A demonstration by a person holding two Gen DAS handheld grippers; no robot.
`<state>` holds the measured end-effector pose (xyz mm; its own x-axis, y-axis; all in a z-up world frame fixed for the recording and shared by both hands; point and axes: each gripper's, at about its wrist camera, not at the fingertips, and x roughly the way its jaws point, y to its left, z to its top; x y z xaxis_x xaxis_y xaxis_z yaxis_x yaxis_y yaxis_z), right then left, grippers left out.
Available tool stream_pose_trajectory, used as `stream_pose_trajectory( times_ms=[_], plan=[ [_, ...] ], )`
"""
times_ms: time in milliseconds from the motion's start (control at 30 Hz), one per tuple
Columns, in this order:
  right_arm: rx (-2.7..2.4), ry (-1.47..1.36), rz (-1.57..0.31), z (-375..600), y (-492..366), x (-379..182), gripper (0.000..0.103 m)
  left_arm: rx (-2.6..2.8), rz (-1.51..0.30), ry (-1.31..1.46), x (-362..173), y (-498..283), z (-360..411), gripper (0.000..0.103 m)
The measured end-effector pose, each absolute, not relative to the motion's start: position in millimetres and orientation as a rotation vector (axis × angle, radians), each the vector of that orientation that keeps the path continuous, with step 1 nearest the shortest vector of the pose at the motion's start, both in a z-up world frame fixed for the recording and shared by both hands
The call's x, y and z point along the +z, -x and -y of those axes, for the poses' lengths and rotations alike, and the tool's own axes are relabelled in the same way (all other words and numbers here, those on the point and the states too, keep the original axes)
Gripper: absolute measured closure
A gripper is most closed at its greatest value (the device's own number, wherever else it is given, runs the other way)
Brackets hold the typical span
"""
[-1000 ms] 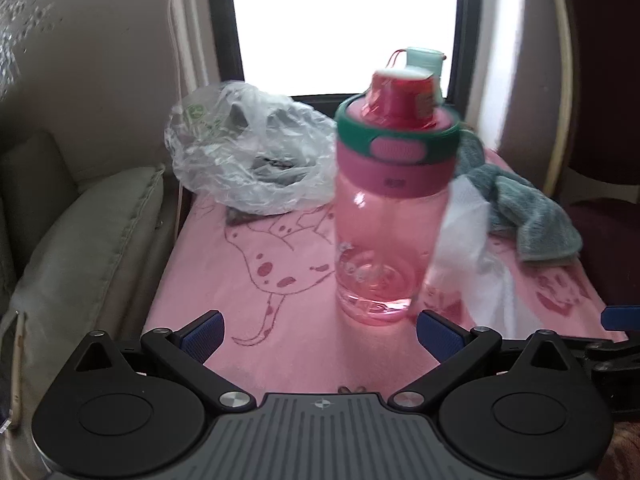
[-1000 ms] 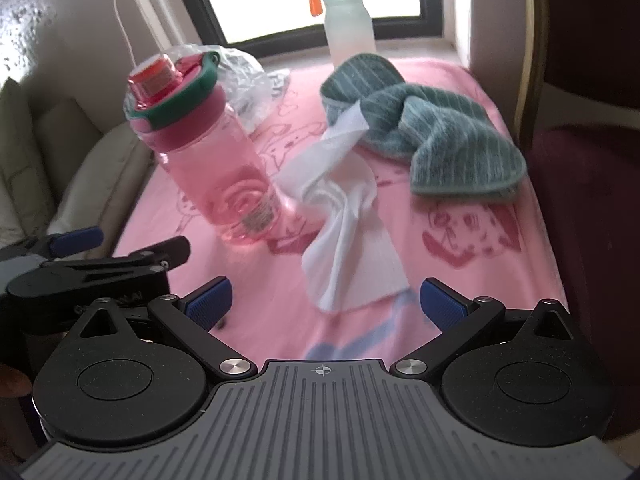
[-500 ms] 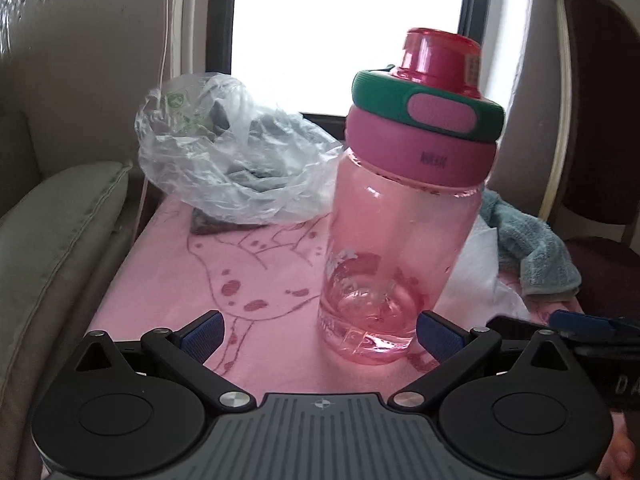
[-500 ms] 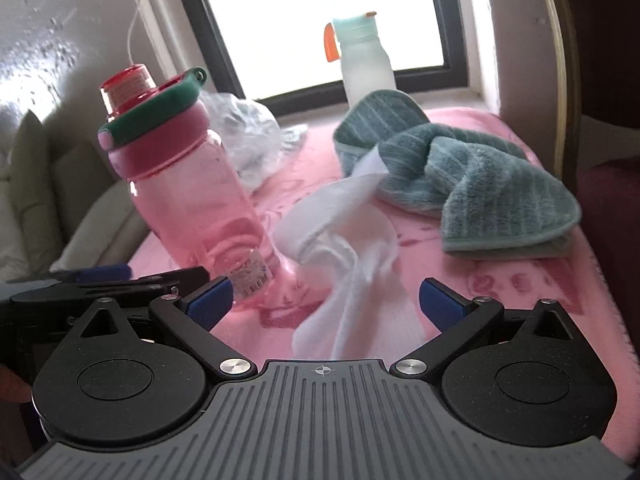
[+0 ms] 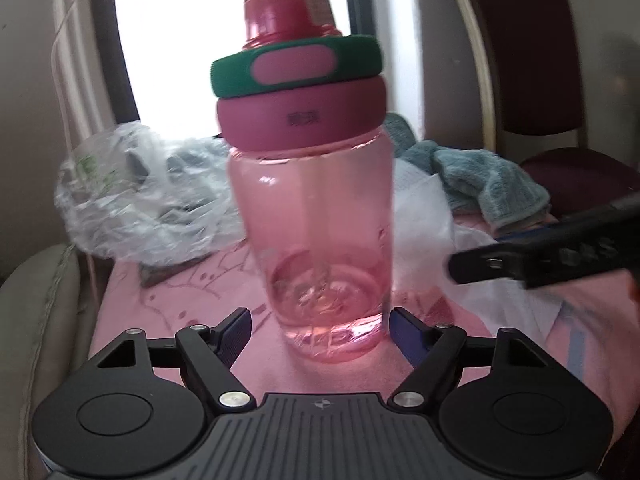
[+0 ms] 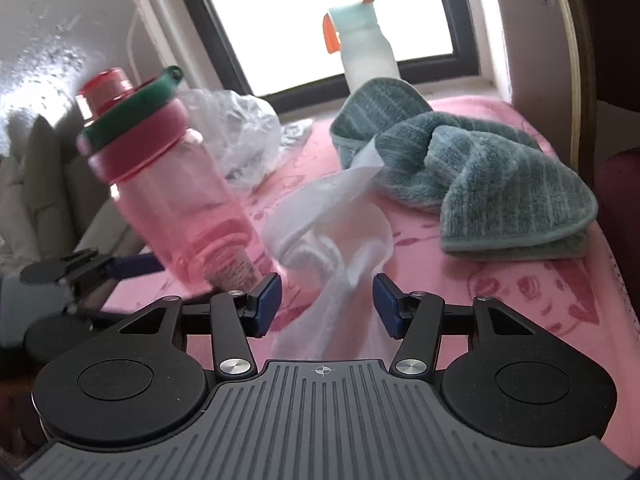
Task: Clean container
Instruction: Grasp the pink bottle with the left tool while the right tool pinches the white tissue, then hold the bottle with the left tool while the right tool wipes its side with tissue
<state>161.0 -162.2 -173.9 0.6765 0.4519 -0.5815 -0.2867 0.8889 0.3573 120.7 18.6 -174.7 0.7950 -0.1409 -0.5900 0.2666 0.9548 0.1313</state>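
Pink plastic fills the left wrist view: the bottle stands upright on the pink cloth, lid on, its base between the spread jaws of the left gripper; the pads look close to the walls, though I cannot tell whether they touch. A low grip under a tall, top-heavy bottle could tip it toward the plastic bag if the jaws close unevenly.

From the right wrist view, the right gripper hangs with jaws apart, straddling the white wipe, not pinching it. Closing too high could miss the wipe or snag the cloth beneath; the green towel lies just behind.
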Motion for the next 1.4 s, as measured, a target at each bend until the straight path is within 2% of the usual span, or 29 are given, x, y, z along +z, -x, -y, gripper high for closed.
stream_pose_trajectory(
  times_ms=[100, 133, 167, 233, 267, 400, 533, 733, 800, 867, 967, 1167, 1233, 1333, 1400],
  plan=[
    [0.434, -0.220, -0.738, 152.2, -178.7, -167.8, 0.045, -0.237, -0.583, -0.207, -176.6, -121.2, -20.5, 0.028],
    [0.441, -0.220, -0.741, 149.2, -182.9, -167.8, 0.057, -0.241, -0.572, -0.206, -177.9, -120.1, -21.2, 0.027],
    [0.449, -0.221, -0.734, 147.4, -183.9, -169.3, 0.076, -0.245, -0.561, -0.205, -179.2, -119.0, -21.9, 0.027],
    [0.452, -0.198, -0.702, 145.9, -178.2, -172.2, 0.093, -0.253, -0.540, -0.202, -181.9, -116.8, -23.4, 0.031],
    [0.446, -0.171, -0.685, 145.4, -173.8, -172.6, 0.094, -0.257, -0.529, -0.200, -183.2, -115.7, -24.1, 0.034],
    [0.478, -0.081, -0.668, 144.1, -163.9, -172.7, 0.096, -0.249, -0.499, -0.245, -186.4, -116.3, -19.0, 0.034],
    [0.634, -0.108, -0.640, 148.9, -154.8, -164.0, 0.096, -0.256, -0.484, -0.262, -189.1, -116.6, -18.4, 0.035],
    [0.925, -0.263, -0.411, 149.9, -131.8, -131.2, 0.096, -0.265, -0.462, -0.284, -193.1, -116.7, -17.8, 0.036],
    [0.898, -0.228, -0.433, 143.2, -136.1, -132.6, 0.096, -0.266, -0.455, -0.292, -193.7, -114.6, -17.8, 0.037],
    [0.828, -0.174, -0.555, 134.5, -145.9, -151.3, 0.096, -0.260, -0.452, -0.324, -196.8, -113.7, -15.0, 0.036],
    [0.796, -0.235, -0.638, 138.1, -153.3, -164.8, 0.096, -0.258, -0.453, -0.341, -199.4, -115.5, -14.4, 0.036],
    [0.912, -0.446, -0.378, 165.2, -139.8, -130.8, 0.095, -0.263, -0.455, -0.325, -201.4, -120.5, -19.4, 0.036],
    [0.864, -0.385, -0.451, 159.6, -148.0, -141.1, 0.096, -0.267, -0.460, -0.305, -201.7, -121.7, -23.0, 0.036],
    [0.729, -0.338, -0.699, 149.4, -169.5, -174.4, 0.093, -0.269, -0.456, -0.331, -203.4, -118.5, -20.3, 0.036],
    [0.685, -0.397, -0.754, 158.0, -176.0, -182.9, 0.093, -0.262, -0.460, -0.322, -202.8, -117.3, -19.6, 0.035]
  ],
)
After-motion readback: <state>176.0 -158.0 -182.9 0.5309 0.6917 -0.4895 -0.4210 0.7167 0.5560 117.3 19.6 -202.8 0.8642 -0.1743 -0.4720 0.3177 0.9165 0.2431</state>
